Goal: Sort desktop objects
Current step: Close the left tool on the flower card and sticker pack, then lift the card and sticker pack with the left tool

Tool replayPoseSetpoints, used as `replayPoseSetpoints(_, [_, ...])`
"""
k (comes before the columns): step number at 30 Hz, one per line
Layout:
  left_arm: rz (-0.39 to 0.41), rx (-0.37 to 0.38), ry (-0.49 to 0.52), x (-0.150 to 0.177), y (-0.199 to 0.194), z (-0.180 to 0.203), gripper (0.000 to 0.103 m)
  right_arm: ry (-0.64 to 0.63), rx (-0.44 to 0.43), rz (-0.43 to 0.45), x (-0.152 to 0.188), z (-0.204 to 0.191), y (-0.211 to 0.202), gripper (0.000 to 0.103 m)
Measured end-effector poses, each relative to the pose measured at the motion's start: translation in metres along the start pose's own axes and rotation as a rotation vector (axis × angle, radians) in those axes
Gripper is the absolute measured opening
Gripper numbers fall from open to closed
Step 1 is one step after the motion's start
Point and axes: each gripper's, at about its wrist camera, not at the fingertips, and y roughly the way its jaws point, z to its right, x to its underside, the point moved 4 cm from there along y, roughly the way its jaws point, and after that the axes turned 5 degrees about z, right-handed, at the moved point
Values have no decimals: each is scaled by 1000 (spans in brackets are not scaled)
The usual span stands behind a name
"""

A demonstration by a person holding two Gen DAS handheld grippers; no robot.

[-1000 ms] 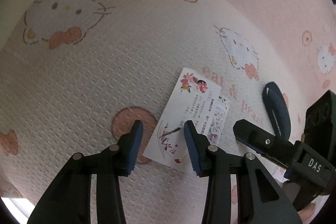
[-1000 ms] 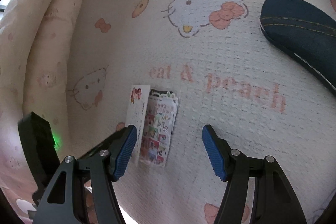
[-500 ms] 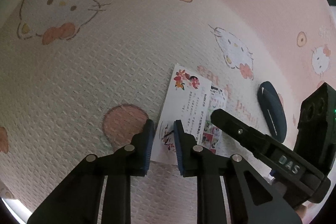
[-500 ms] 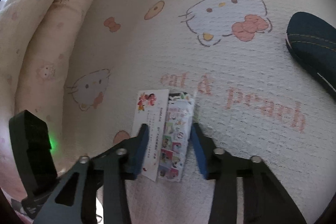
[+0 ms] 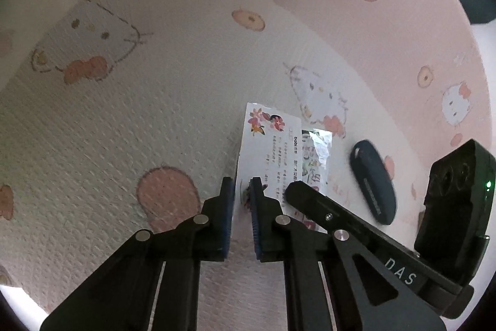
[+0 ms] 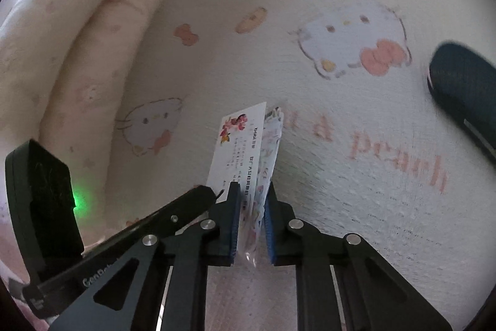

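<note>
Left gripper (image 5: 242, 197) pinching white card (image 5: 269, 157) edge; sticker sheet (image 5: 316, 157) beside it; dark case (image 5: 373, 182) right.

A soft pink and cream blanket (image 5: 124, 129) covers everything, with cat faces (image 6: 350, 42), bows and pink words printed on it. It is bunched into big folds (image 6: 77, 36) on one side. Bright light shines at the edges.

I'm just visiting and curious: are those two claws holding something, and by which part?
Yes. The left gripper pinches the white card by its near edge. The right gripper pinches the sticker packet by its near end.
</note>
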Motion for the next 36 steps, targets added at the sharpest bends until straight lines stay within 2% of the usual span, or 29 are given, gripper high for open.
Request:
replayPoseSetpoints(4, [14,22,1,-5,-7,11,11,2,-14,25,-6,-3,-13,11])
replayPoseSetpoints(8, [-7,68,69,7,1,55,11,30,-18,59,-10,8,-33,11])
replayPoseSetpoints(17, [-56,170,222,33,19,154,11,139,80,186,-9,82,-123,11])
replayPoseSetpoints(23, [-158,250,318,78,47,234,11,181,179,244,2,146,-190,11])
replayPoseSetpoints(28, [-246,280,399,127,71,283,12,214,265,237,21,199,-237,11])
replayPoseSetpoints(32, [-317,281,445,168,85,303,12,262,316,218,41,235,-257,12])
replayPoseSetpoints(36, [-381,270,449,191,99,306,12,316,343,200,55,262,-263,12])
